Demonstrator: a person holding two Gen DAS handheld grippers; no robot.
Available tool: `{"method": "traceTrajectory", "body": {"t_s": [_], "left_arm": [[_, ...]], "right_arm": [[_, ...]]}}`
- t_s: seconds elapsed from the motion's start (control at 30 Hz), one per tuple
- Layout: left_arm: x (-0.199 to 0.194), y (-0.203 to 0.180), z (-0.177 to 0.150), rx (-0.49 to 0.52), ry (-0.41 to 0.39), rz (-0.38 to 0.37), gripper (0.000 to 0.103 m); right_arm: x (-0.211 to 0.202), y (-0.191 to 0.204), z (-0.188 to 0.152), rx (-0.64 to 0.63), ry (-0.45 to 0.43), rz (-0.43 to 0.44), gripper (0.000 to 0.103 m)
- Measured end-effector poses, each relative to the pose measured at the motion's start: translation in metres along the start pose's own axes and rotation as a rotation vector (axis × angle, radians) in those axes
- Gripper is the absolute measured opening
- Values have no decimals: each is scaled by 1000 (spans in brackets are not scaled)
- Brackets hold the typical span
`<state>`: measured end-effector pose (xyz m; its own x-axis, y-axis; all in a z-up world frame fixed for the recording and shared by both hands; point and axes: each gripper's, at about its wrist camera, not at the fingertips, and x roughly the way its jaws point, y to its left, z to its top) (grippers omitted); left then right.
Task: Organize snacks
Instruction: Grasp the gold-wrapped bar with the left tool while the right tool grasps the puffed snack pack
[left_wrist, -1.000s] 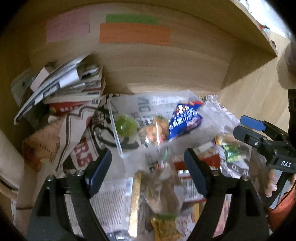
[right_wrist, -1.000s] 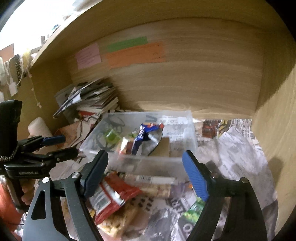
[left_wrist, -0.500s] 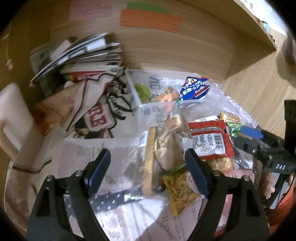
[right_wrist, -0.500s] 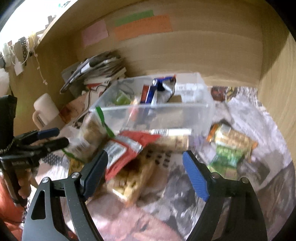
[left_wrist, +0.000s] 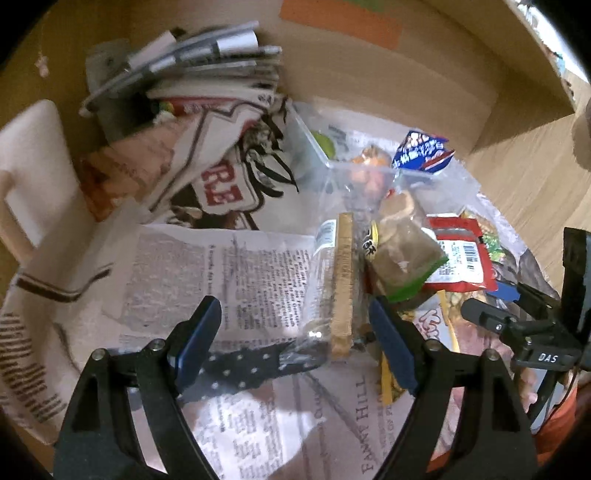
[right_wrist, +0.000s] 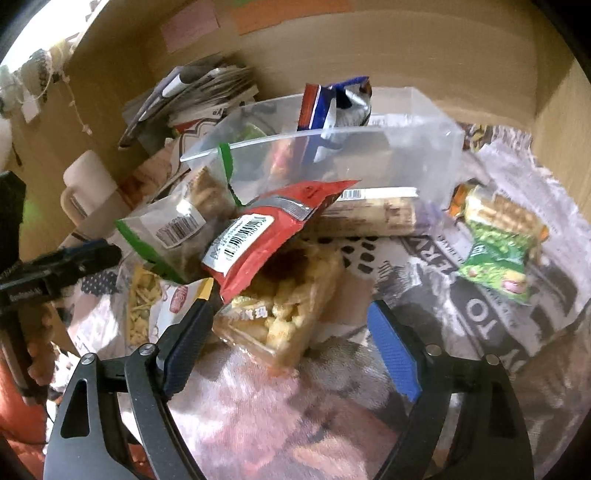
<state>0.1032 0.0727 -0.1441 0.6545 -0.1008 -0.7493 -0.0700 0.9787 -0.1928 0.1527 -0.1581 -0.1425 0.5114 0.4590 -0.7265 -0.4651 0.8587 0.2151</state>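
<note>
A clear plastic bin stands at the back and holds a blue snack packet and other snacks; it also shows in the left wrist view. In front of it lies a pile of snacks: a red packet, a green-edged bag, a clear bag of yellow puffs, a long bar and a green packet. My right gripper is open, just in front of the puffs bag. My left gripper is open, near a thin cracker pack.
Newspaper covers the floor of the wooden cubby. A stack of magazines sits at the back left, with a white mug at the far left. Wooden walls close the back and right side.
Both grippers have pulled back and tilted down from the bin towards the pile of snacks in front of it. Both stay open and empty.
</note>
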Motion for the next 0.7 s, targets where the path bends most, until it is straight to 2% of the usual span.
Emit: {"method": "traceTrajectory", "body": {"t_s": [0.23, 0.4, 0.57, 0.67, 0.7], "left_arm": [[31, -10, 12, 17, 27, -3, 82], [48, -12, 15, 17, 28, 3, 79], [55, -19, 17, 46, 10, 4, 66], [57, -22, 17, 58, 3, -2, 51], [57, -23, 16, 61, 2, -8, 43]], "right_arm": [[0, -5, 0, 6, 5, -25, 80], [-10, -25, -1, 51, 8, -61, 76], [-11, -29, 1, 64, 23, -50, 76], [-2, -18, 5, 35, 34, -27, 76], [2, -15, 7, 27, 41, -11, 76]]}}
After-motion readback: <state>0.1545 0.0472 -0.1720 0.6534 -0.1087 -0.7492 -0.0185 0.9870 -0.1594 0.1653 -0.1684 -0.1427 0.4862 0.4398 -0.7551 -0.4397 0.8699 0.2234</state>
